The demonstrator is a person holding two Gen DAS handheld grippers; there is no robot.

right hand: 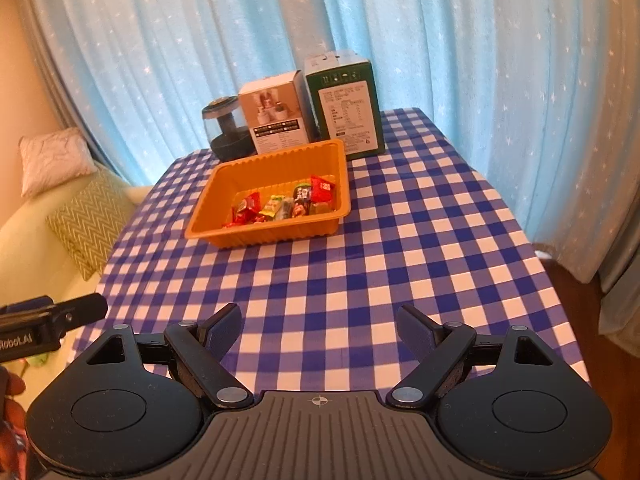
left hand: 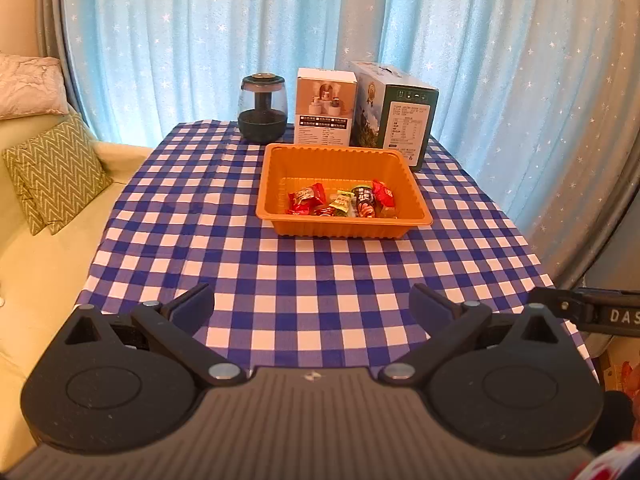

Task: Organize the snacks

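An orange plastic tray (left hand: 276, 160) sits on the blue checked tablecloth near the far end; it also shows in the right wrist view (right hand: 224, 184). Several wrapped snacks (left hand: 340, 200) lie along its near side, red, green and yellow (right hand: 284, 202). My left gripper (left hand: 312, 304) is open and empty above the table's near edge. My right gripper (right hand: 318, 324) is open and empty, also near the front edge. Each gripper's side shows in the other's view: the right one (left hand: 600, 314) and the left one (right hand: 48, 324).
Behind the tray stand a dark glass jar (left hand: 263, 108), a white box (left hand: 325, 108) and a green box (left hand: 394, 116). A pale sofa with cushions (left hand: 56, 172) lies left of the table. Blue curtains hang behind.
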